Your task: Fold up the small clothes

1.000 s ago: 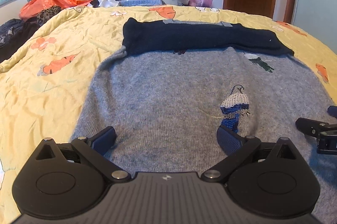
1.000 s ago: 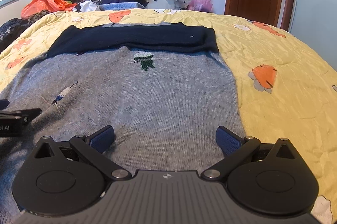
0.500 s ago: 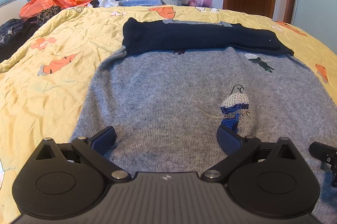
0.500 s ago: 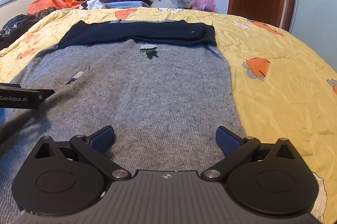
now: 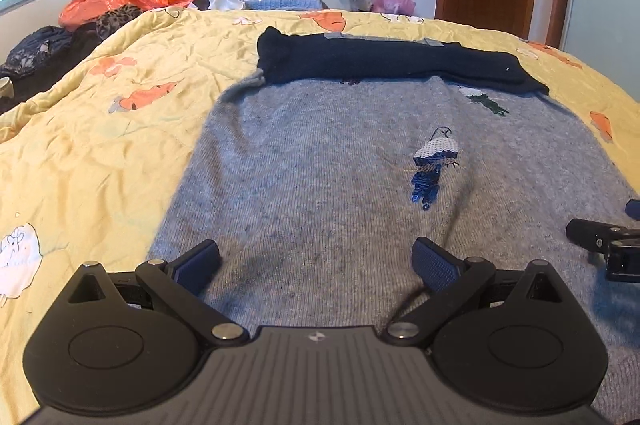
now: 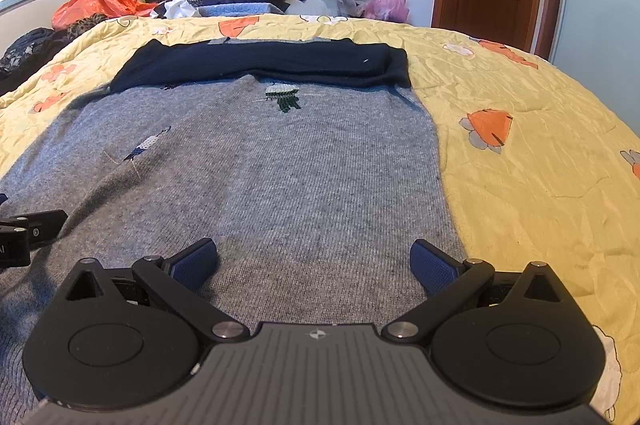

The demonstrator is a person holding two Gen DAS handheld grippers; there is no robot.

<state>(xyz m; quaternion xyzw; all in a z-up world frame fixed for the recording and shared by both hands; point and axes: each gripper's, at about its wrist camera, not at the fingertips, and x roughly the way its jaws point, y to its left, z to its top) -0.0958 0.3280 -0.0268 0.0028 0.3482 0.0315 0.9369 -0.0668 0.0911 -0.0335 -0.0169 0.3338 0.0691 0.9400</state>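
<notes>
Grey sweater [image 5: 340, 185] was laid flat on yellow bedspread [image 5: 100, 145], dark sleeves [image 5: 380, 61] already folded across far end. Left tongs [image 5: 316, 261] and right tongs [image 6: 314, 261] were held wide open, nothing gripped, at near hem, one toward each side edge. Placement was judged as preparation for lifting hem evenly toward sleeves.

Matt grey ribbed-knit sweater [image 5: 340, 193]
</notes>
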